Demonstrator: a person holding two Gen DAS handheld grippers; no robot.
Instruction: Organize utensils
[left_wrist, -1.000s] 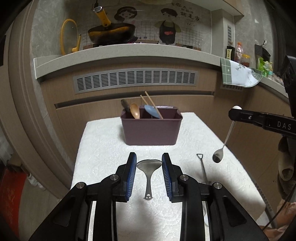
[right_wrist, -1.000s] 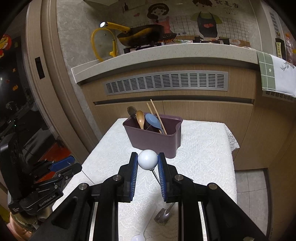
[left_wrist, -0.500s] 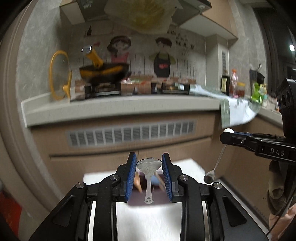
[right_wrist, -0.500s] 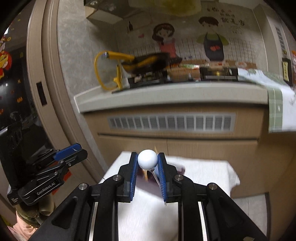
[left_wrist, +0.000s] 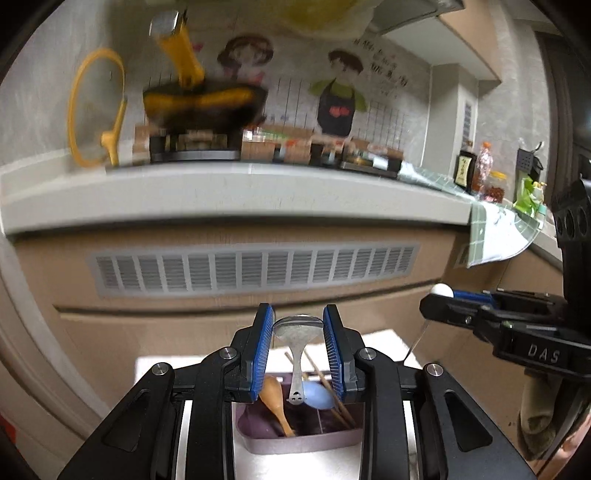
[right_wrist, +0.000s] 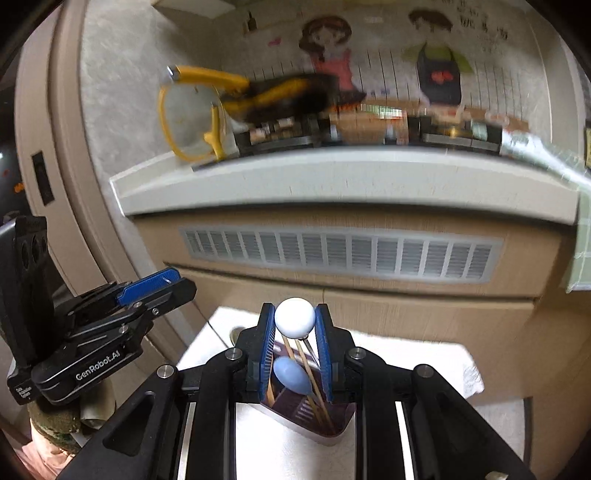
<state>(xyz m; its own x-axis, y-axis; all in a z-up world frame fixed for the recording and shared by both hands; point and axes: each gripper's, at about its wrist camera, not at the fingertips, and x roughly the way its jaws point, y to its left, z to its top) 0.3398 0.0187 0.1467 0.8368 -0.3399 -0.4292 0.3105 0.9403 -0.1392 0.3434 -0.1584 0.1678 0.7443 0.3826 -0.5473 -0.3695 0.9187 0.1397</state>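
While the left gripper (left_wrist: 298, 334) pinches a metal spoon (left_wrist: 297, 345) and the right gripper (right_wrist: 294, 325) a ball-handled spoon (right_wrist: 294, 318), both await dropping into the half-filled purple caddy (left_wrist: 303, 441).

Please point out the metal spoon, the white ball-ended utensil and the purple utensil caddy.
metal spoon (left_wrist: 297, 327): left wrist view, on its bowl.
white ball-ended utensil (right_wrist: 294, 318): right wrist view, on its ball.
purple utensil caddy (left_wrist: 295, 444): left wrist view, on its near wall.
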